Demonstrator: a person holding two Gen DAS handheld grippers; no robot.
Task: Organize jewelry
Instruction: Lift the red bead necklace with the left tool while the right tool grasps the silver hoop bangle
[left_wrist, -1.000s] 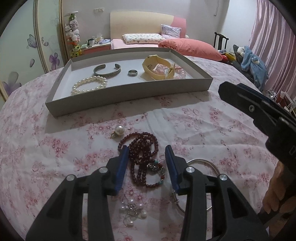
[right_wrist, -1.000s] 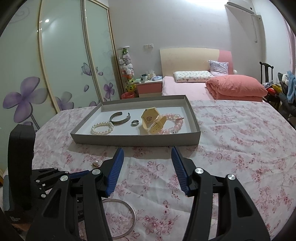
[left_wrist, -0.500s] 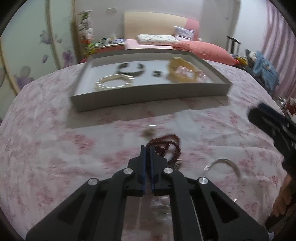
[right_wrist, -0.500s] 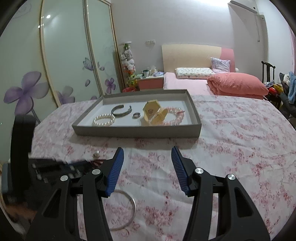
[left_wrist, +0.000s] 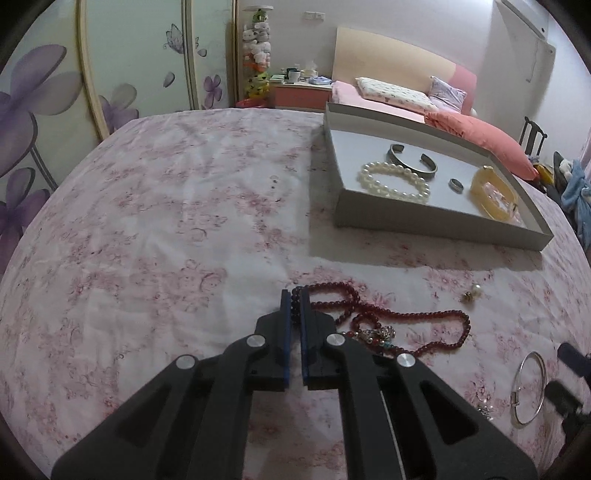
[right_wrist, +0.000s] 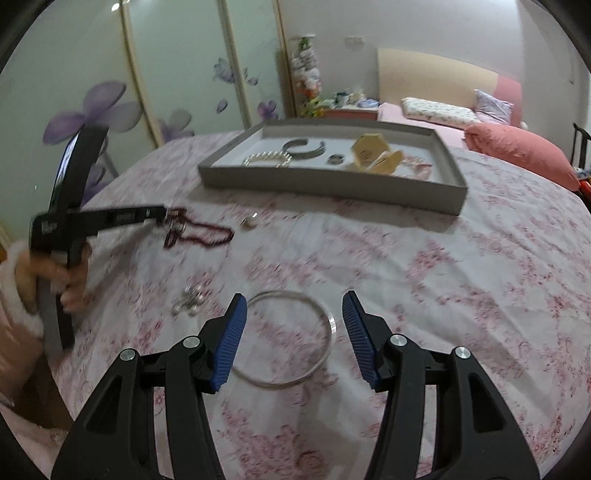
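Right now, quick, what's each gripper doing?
Left gripper: shut on the dark red bead necklace.
Right gripper: open, holding nothing, above the thin silver bangle.

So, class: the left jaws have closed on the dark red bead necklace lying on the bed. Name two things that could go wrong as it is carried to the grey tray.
1. The left gripper pinches only one end of the long dark red bead necklace; the trailing loops may snag its metal charm cluster or slip free.
2. The dragging strand could sweep the small loose pearl earring off course, or catch the rim of the shallow grey tray.
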